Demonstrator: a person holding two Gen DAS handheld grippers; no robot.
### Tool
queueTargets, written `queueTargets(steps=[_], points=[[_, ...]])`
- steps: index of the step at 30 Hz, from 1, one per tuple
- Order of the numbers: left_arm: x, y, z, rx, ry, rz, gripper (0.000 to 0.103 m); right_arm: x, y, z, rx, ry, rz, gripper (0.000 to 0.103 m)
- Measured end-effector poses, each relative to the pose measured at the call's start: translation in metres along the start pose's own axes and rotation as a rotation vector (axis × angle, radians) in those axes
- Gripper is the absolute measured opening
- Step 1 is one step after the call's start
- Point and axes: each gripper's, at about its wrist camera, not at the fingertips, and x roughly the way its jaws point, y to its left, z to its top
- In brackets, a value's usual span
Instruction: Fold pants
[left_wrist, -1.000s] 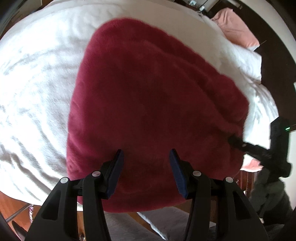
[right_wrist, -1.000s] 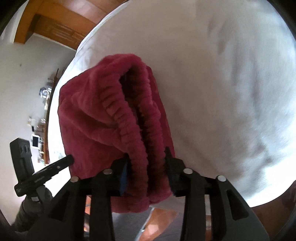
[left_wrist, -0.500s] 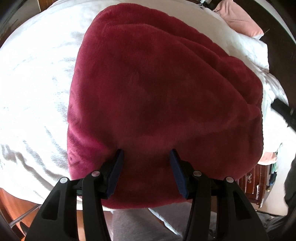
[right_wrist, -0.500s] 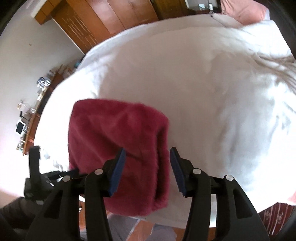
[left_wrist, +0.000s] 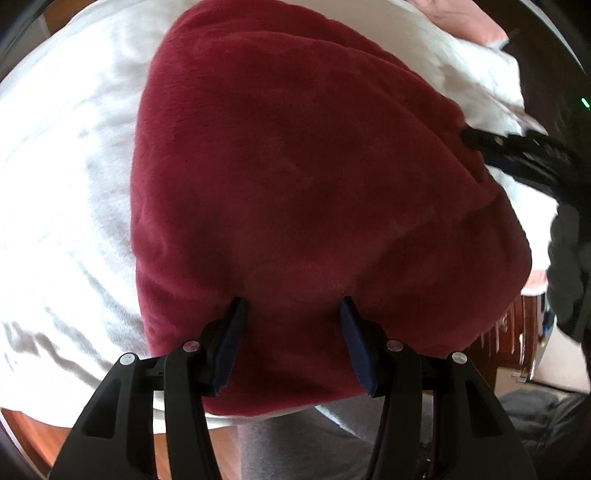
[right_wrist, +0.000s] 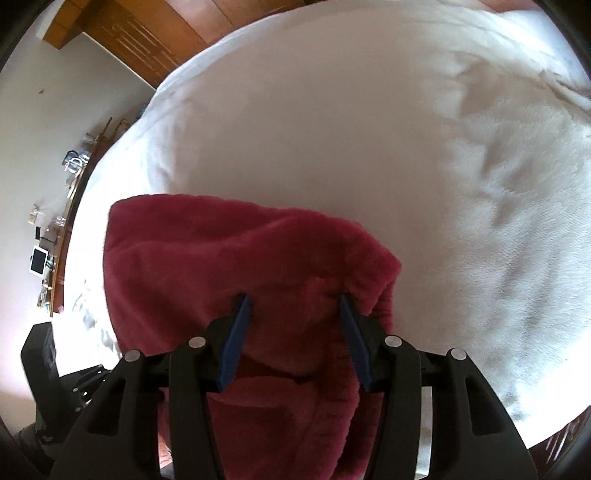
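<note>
Fleece pants (left_wrist: 314, 206), one crimson pair, lay folded on the white bedspread (left_wrist: 62, 192) under your tongs. Both your left gripper (left_wrist: 291, 314) and right gripper (right_wrist: 291, 310) stood wide, gripping nothing.

Lighting: strong daylight. White bedcover (left_wrist: 66, 177) overexposed along the left of the left wrist view, its creases reduced to grey streaks; in the right wrist view the bedcover (right_wrist: 369, 147) reads soft and evenly lit, with faint shadows in its folds at right.
Shadows: the dark red fleece pants (left_wrist: 303, 192) are dim in the middle, with little pile detail; the pants (right_wrist: 240, 258) darken under the right gripper (right_wrist: 291, 302).
Distortion: heavy fisheye bulge, black corners in both views.
Blur: slight smear on the bedcover and fleece edges; the gripper fingers stay sharp.
</note>
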Motion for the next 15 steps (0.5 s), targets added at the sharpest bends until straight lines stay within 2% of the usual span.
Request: queueTargets(steps=[9, 12, 15], points=[[0.013, -0.006, 0.007, 0.140, 0.043, -0.040, 0.053, 0.040, -0.002, -0.001, 0.031, 0.021, -0.052, 0.052], [0.003, -0.004, 0.014, 0.149, 0.050, -0.061, 0.053, 0.041, 0.002, 0.000, 0.029, 0.025, -0.068, 0.052], [-0.019, 0.000, 0.027, 0.167, 0.005, -0.071, 0.053, 0.035, 0.015, 0.002, 0.008, 0.020, -0.101, 0.052]])
